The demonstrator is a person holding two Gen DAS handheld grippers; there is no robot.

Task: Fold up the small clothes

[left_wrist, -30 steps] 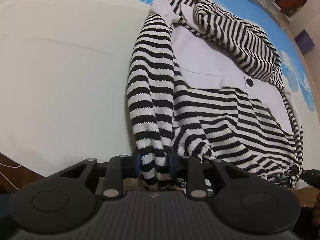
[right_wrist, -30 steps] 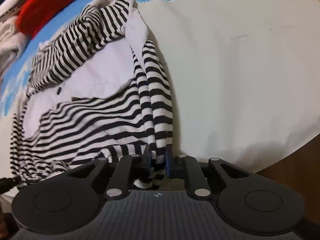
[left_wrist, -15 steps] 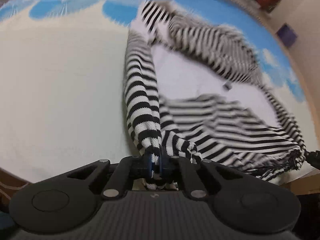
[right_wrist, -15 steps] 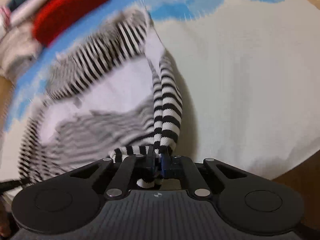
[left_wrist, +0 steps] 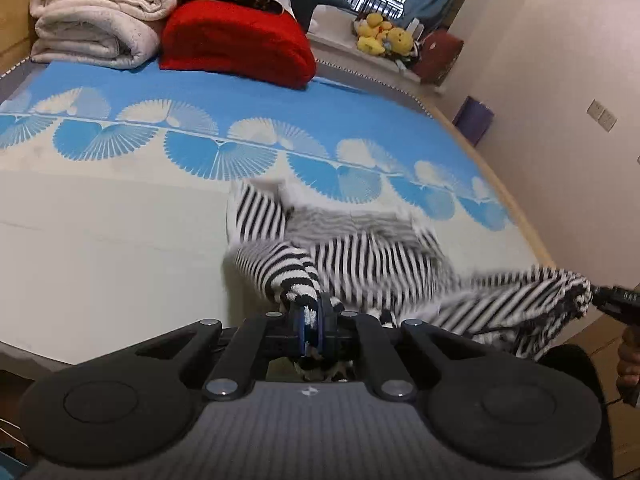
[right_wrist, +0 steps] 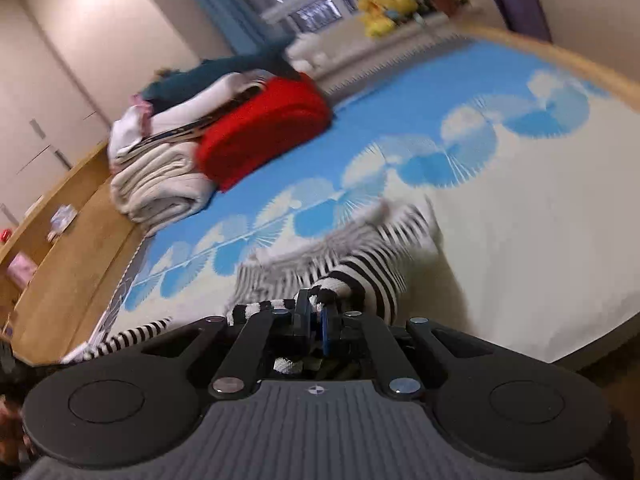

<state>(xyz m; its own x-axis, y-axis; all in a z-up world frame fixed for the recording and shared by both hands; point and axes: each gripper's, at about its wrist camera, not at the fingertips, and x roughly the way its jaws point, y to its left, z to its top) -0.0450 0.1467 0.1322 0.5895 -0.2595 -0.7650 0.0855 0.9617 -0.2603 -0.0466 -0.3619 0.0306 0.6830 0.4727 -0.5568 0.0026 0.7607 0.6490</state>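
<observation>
A small black-and-white striped top (left_wrist: pixel 360 256) hangs lifted off the bed, motion-blurred, with its far part still on the sheet. My left gripper (left_wrist: pixel 310 318) is shut on one striped corner of its near edge. My right gripper (right_wrist: pixel 316 320) is shut on the other striped corner; the top also shows in the right wrist view (right_wrist: pixel 360 264). The right gripper's tip shows in the left wrist view (left_wrist: pixel 612 298) at the far right, with the cloth stretched between the two.
The bed sheet (left_wrist: pixel 100 240) is cream near me and blue with fan patterns further off. A red folded blanket (left_wrist: pixel 236 46) and white folded bedding (left_wrist: pixel 92 16) lie at the head. Plush toys (left_wrist: pixel 384 36) sit on the window sill. A wall runs along the right.
Both grippers have risen and tilted up with the top's near edge, lifting the garment off the bed. The views now look across the bed instead of down at it.
</observation>
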